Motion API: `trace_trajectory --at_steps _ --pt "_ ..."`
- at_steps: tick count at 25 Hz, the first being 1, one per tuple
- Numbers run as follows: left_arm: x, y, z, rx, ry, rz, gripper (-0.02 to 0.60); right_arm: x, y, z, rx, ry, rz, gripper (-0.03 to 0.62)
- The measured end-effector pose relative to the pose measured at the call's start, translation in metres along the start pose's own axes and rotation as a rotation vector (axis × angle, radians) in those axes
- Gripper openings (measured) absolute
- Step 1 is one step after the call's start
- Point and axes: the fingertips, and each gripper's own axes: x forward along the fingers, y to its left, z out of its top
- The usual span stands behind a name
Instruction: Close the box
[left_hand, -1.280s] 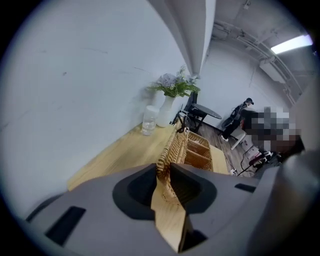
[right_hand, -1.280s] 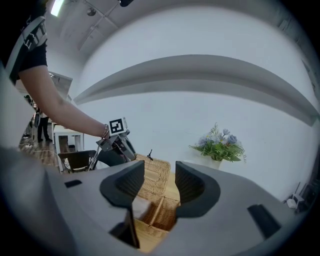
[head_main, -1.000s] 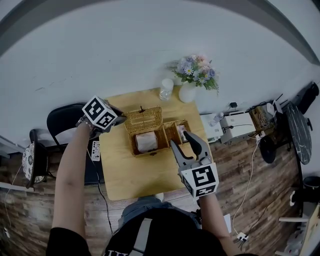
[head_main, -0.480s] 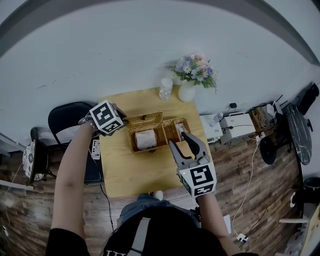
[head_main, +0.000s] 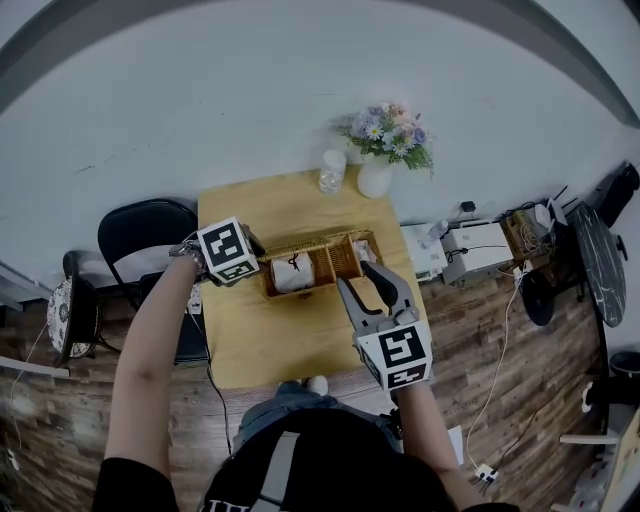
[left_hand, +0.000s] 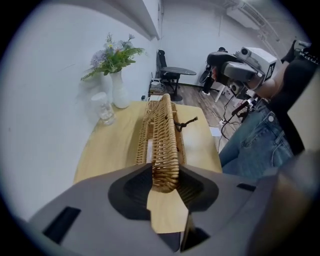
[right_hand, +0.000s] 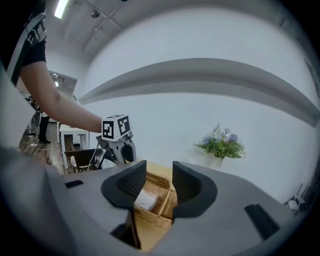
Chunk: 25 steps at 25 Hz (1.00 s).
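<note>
Now the left tongs (head_main: 259, 260) pinch the tilted lid (left_hand: 164, 142) of the wicker box (head_main: 342, 262) at mid-table (head_main: 290, 345), jaws just eased wider; right tongs (head_main: 360, 284) gape empty near its right end.

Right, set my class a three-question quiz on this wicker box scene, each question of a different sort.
1. True or false: the right gripper is holding the wicker lid.
2. Where is the white roll? A) inside the wicker box B) between the right gripper's jaws C) on top of the lid
3. Which gripper has the lid between its jaws?

Key: 1 false; it is open and holds nothing. 2 A. 3 the left gripper; its jaws have just been opening, with the lid's edge between them.
</note>
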Motion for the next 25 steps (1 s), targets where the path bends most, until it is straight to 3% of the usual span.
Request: trace_trajectory --at_steps 9,13,25 --pt "0.021 -0.033 -0.009 -0.007 0.003 -0.103 0.207 0.005 0.006 -0.001 -0.019 0.002 0.009 0.163" --pt "0.035 -0.040 -0.016 -0.011 0.024 -0.117 0.218 0.007 0.008 -0.003 -0.015 0.008 0.008 0.161" --pt "0.062 -0.040 -0.026 -0.017 0.061 -0.053 0.218 0.004 0.004 -0.011 0.013 0.037 -0.003 0.160"
